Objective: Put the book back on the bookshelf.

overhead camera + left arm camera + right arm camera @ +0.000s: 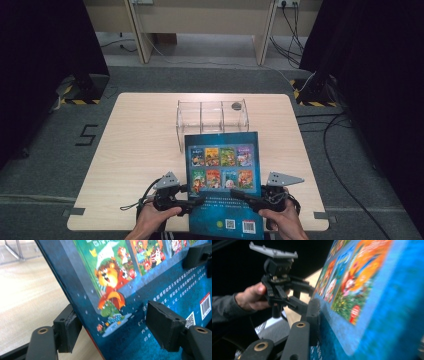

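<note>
A blue picture book (222, 180) is held up off the table, tilted, with its back cover of small cartoon pictures facing up. My left gripper (196, 202) is shut on its lower left edge. In the left gripper view one finger (67, 328) sits behind the book (120, 277) and the other presses on the cover. My right gripper (239, 194) is shut on the lower right part. In the right gripper view a black finger (312, 312) lies against the cover (367, 297), and the other jaw is hidden behind the book.
A clear acrylic organizer (212, 117) with three compartments stands on the light wooden table (135, 150) just beyond the book; a small round dark object (236, 106) lies in its right compartment. Black curtains flank the table. Cables lie on the floor at right.
</note>
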`<act>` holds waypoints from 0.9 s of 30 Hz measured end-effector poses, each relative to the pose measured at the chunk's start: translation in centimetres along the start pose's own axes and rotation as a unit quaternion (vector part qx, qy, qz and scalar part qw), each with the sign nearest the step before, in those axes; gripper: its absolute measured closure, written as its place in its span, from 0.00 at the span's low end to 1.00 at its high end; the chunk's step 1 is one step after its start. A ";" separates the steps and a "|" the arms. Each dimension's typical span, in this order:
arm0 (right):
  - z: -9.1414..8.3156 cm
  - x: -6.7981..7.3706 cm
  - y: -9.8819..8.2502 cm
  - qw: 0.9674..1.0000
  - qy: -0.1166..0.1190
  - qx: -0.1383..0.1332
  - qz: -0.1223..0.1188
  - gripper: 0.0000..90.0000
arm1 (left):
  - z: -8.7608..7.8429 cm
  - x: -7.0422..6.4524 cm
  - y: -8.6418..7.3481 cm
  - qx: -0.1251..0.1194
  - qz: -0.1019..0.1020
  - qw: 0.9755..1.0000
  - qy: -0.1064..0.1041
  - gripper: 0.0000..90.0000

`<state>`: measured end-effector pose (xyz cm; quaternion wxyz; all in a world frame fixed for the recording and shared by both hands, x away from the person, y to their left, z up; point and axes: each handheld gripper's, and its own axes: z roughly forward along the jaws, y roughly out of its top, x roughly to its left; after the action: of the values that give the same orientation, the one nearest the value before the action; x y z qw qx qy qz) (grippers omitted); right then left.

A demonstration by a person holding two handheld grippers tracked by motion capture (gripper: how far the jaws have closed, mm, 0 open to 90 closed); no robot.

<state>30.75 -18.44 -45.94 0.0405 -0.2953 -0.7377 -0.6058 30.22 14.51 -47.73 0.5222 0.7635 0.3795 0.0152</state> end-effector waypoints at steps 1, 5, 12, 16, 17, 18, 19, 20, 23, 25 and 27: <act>-0.1 0.1 0.1 1.000 0.003 -0.005 -0.006 0.83 | -0.1 0.0 0.0 -0.005 -0.002 1.000 -0.004 0.33; -0.3 0.6 0.1 0.999 0.013 -0.028 -0.007 0.86 | -0.4 -0.2 0.0 -0.015 -0.005 1.000 -0.010 0.32; -1.1 0.9 0.8 0.996 -0.005 -0.085 -0.038 0.88 | -1.3 0.4 -0.5 -0.024 -0.006 1.000 -0.014 0.27; -2.2 1.0 1.4 0.990 -0.039 -0.110 -0.076 0.89 | -1.5 1.5 -1.1 0.000 -0.007 1.000 0.006 0.25; -2.9 1.1 1.9 0.983 -0.078 -0.120 -0.116 0.89 | -1.5 1.8 -1.4 0.017 -0.008 1.000 0.015 0.25; -3.1 1.2 1.9 0.980 -0.090 -0.119 -0.131 0.89 | -1.4 1.9 -1.6 0.028 -0.003 0.999 0.029 0.25; -3.2 1.2 2.0 0.978 -0.096 -0.119 -0.138 0.89 | -1.4 2.0 -1.6 0.034 -0.002 0.999 0.031 0.25; -3.3 1.1 2.0 0.977 -0.100 -0.121 -0.148 0.89 | -1.3 2.0 -1.7 0.038 -0.001 0.999 0.035 0.25; -3.3 1.2 1.9 0.971 -0.107 -0.120 -0.177 0.89 | -1.1 2.2 -1.9 0.063 0.021 0.996 0.068 0.25; -3.4 1.3 1.7 0.966 -0.116 -0.118 -0.197 0.89 | -1.0 2.4 -2.1 0.076 0.031 0.993 0.087 0.25; -3.6 1.3 1.4 0.969 -0.113 -0.117 -0.186 0.89 | -1.0 2.5 -2.3 0.086 0.041 0.990 0.101 0.25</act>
<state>29.31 -21.14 -43.21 -0.1919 -0.2223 -0.7032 -0.6475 30.29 17.18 -50.08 0.4120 0.8152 0.3989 0.0809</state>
